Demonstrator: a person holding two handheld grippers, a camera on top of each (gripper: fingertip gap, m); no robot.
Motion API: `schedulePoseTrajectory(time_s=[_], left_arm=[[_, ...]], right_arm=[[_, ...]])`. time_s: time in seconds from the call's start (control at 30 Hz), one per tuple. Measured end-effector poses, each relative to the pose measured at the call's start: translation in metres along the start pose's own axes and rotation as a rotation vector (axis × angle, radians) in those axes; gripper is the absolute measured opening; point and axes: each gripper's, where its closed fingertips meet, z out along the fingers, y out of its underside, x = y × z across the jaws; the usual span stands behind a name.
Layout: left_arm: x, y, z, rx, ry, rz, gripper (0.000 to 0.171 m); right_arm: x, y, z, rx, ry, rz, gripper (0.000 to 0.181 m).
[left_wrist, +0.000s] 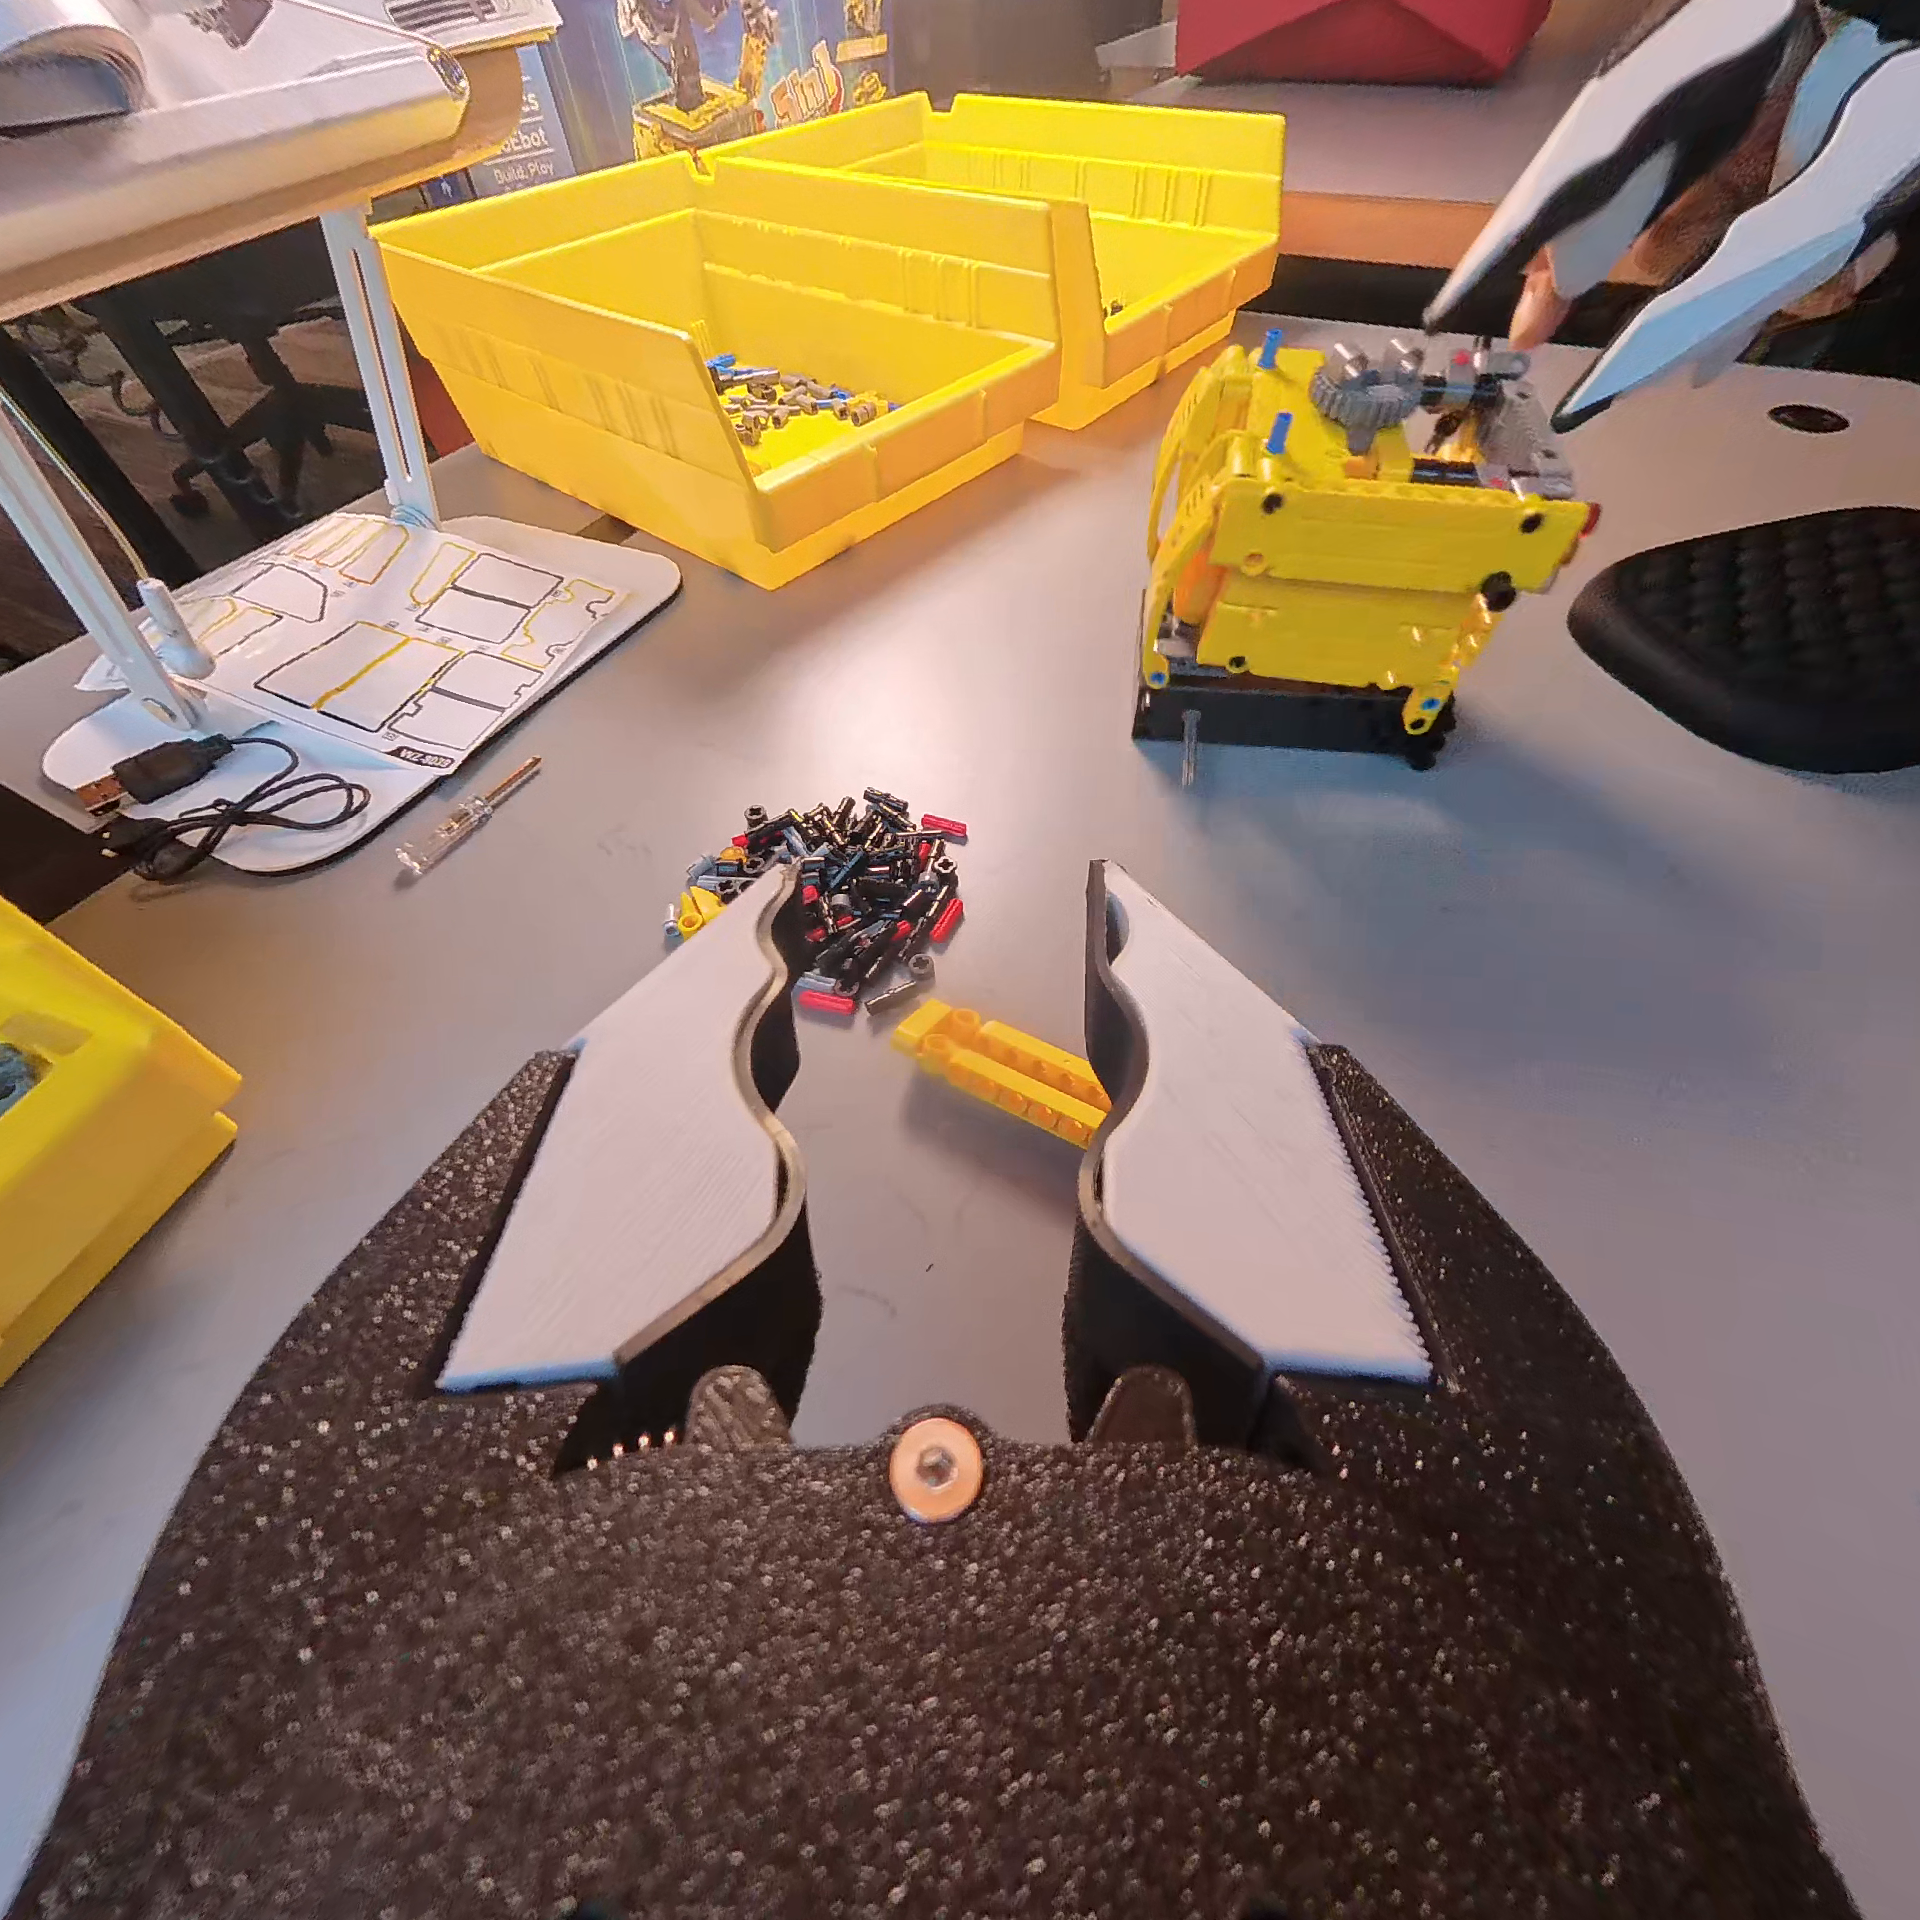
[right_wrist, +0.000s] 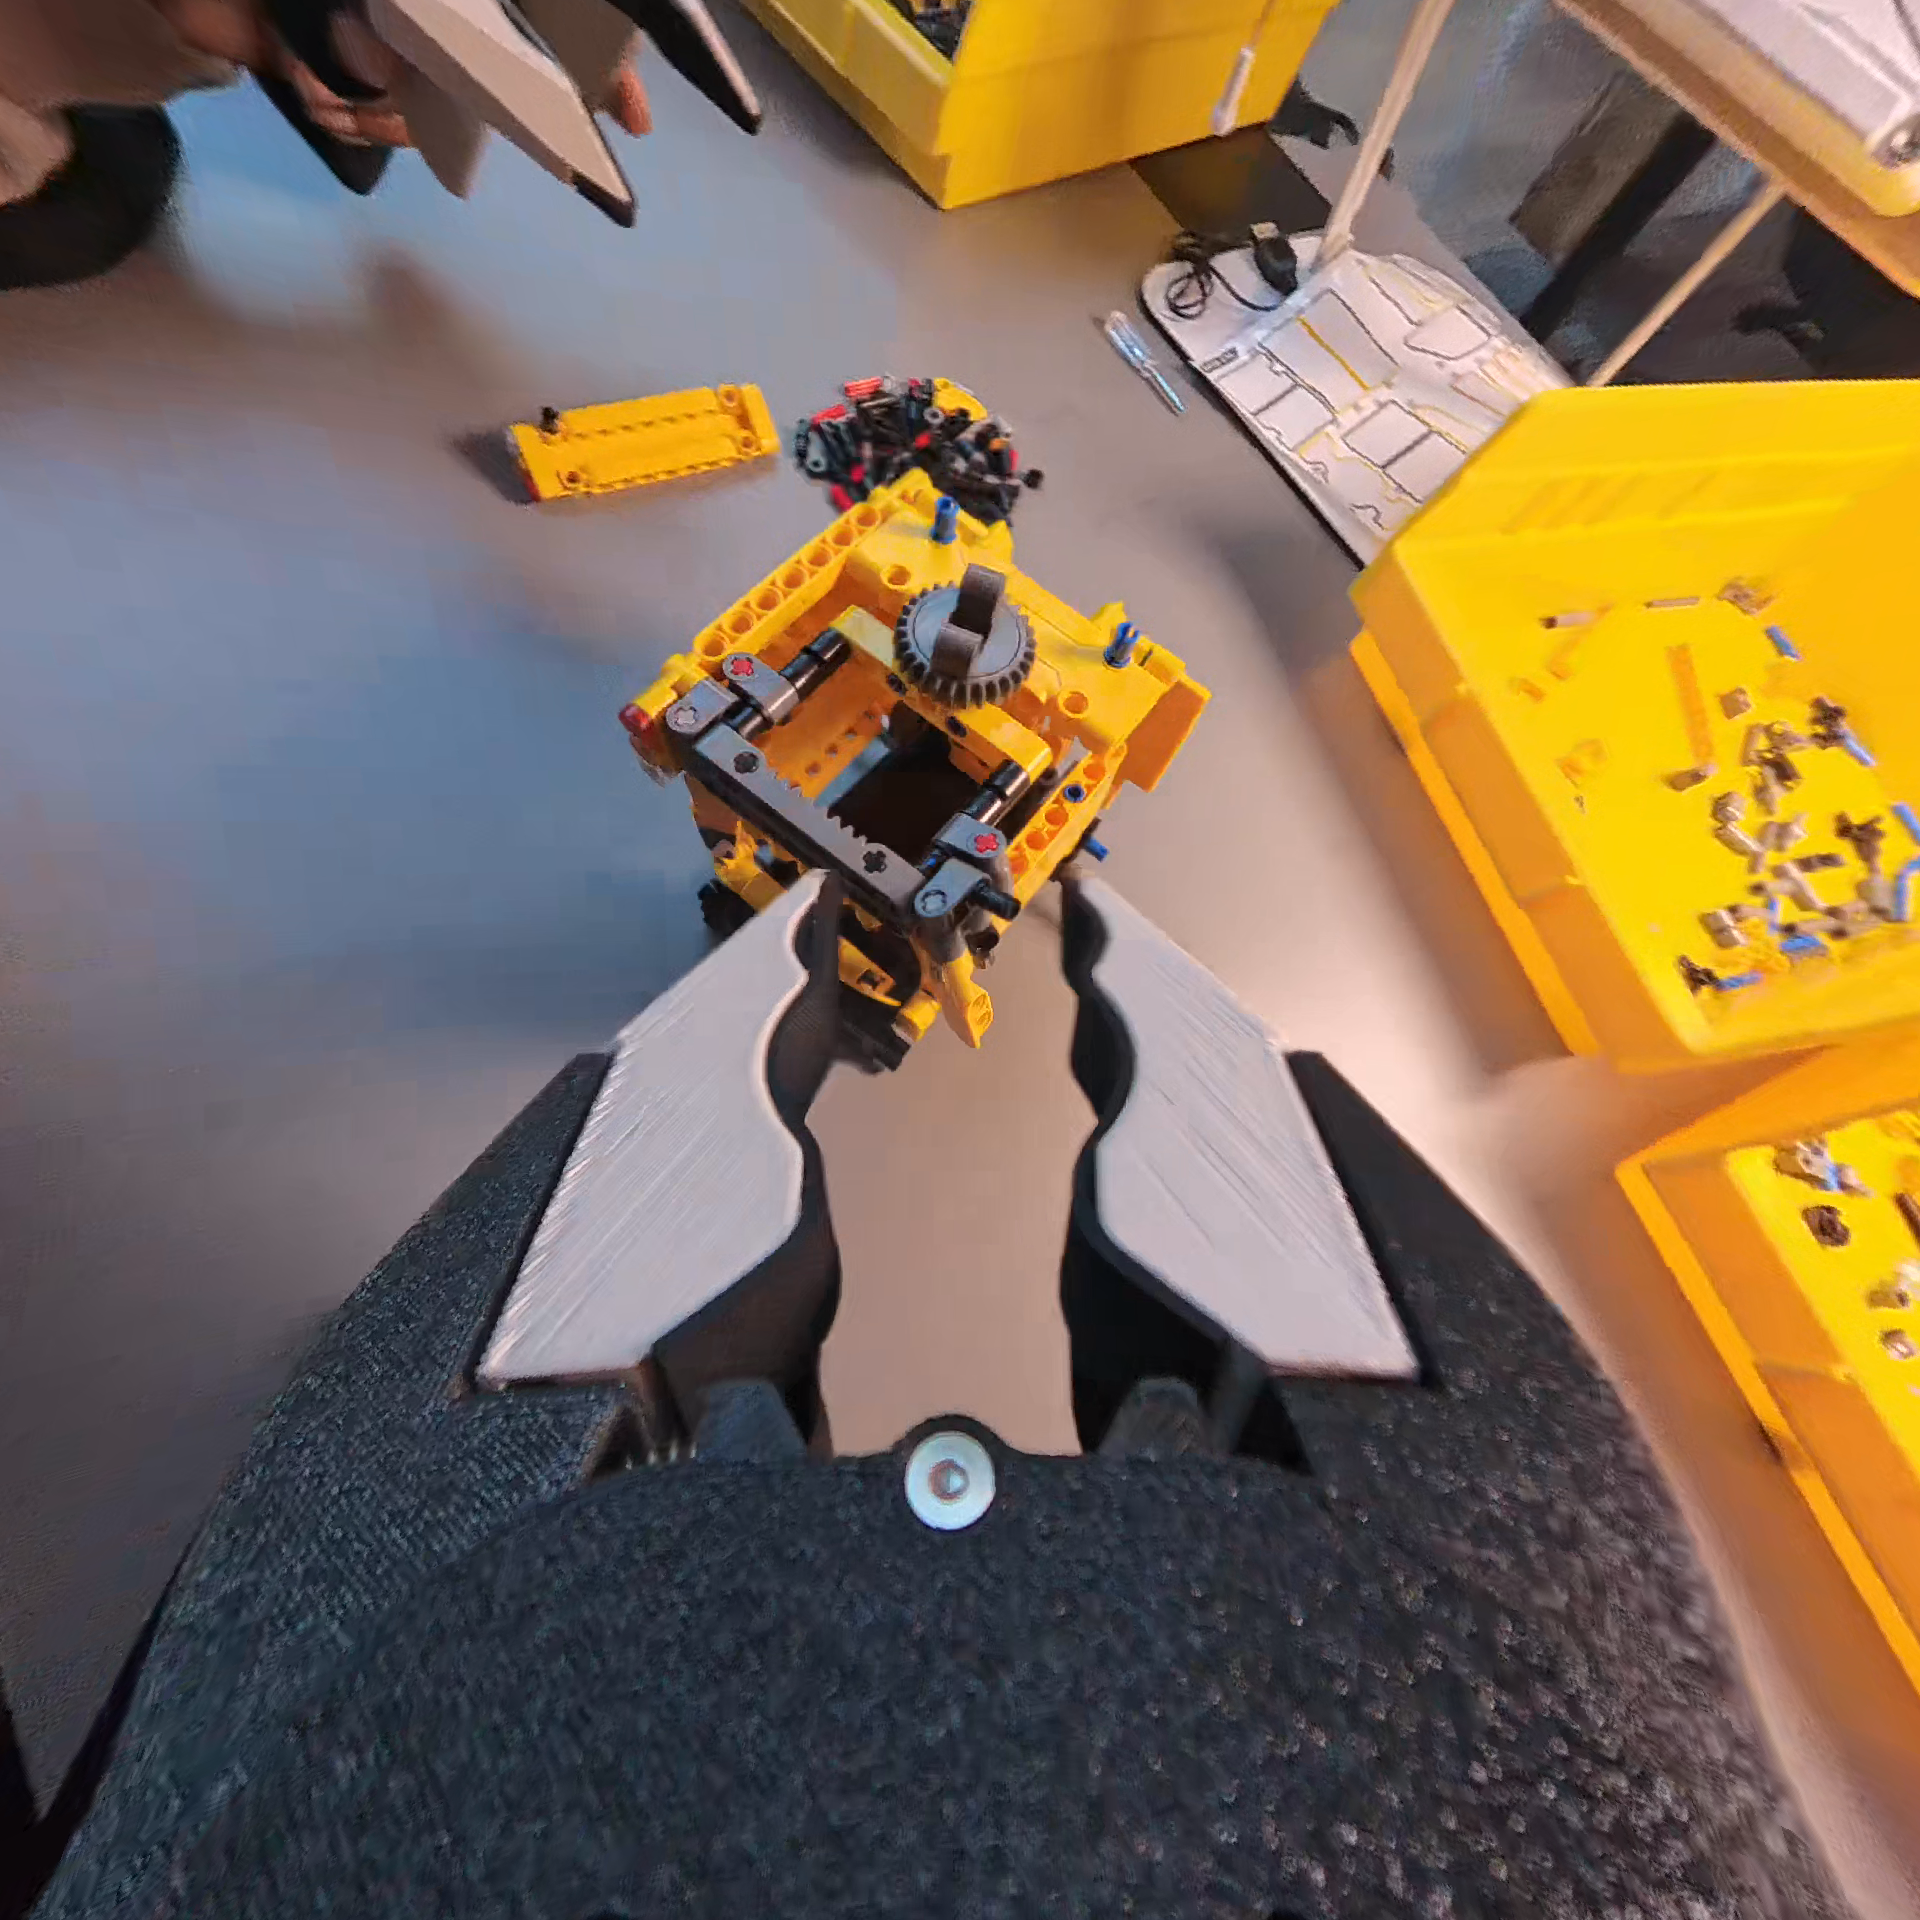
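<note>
Between yellow bins (left_wrist: 727, 343) and pin heap (left_wrist: 862, 894), both grippers' jaws agape, empty, right gripper (right_wrist: 940, 888) over yellow model (right_wrist: 914, 727).

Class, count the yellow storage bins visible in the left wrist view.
3: two side by side behind the table, one holding small parts, one right of it; a third at the left edge. Others may lie outside view.

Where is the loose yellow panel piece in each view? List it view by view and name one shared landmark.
Left wrist view: the yellow panel lies flat on the table, low centre, between the left gripper's fingers.
Right wrist view: the panel lies upper left of centre.
Shared landmark: the pile of small black and red pins beside it.
</note>
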Motion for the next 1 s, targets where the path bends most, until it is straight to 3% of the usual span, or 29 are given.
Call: schedulePoseTrajectory(time_s=[0.1,0.2,0.3,0.37,0.57,0.73,0.87,1.0], left_arm=[[-0.001,0.002,0.001,-0.002,0.001,-0.009,0.053],[-0.001,0.005,0.002,-0.009,0.009,-0.023,0.054],[0.001,0.006,0.003,-0.018,0.022,-0.033,0.055],[0.001,0.007,0.002,-0.025,0.020,-0.025,0.055],[0.005,0.019,0.001,-0.106,0.068,-0.060,0.057],[0.007,0.049,0.006,-0.277,0.063,-0.113,0.051],[0.011,0.062,0.012,-0.337,0.080,-0.221,0.050],[0.019,0.068,0.019,-0.375,0.094,-0.236,0.037]], right_arm=[[0.011,-0.004,-0.004,-0.012,0.019,0.097,0.100],[-0.002,-0.014,0.010,-0.035,0.030,0.203,0.121],[0.003,0.000,0.039,-0.119,0.171,0.196,0.107],[0.007,0.007,0.046,-0.102,0.153,0.246,0.099],[0.035,0.039,0.009,-0.133,0.082,0.149,0.095],[0.080,0.061,-0.018,-0.168,0.245,0.145,0.098],[0.095,0.023,-0.040,-0.048,0.382,0.115,0.106],[0.051,-0.050,-0.028,0.148,0.285,0.020,0.089]])
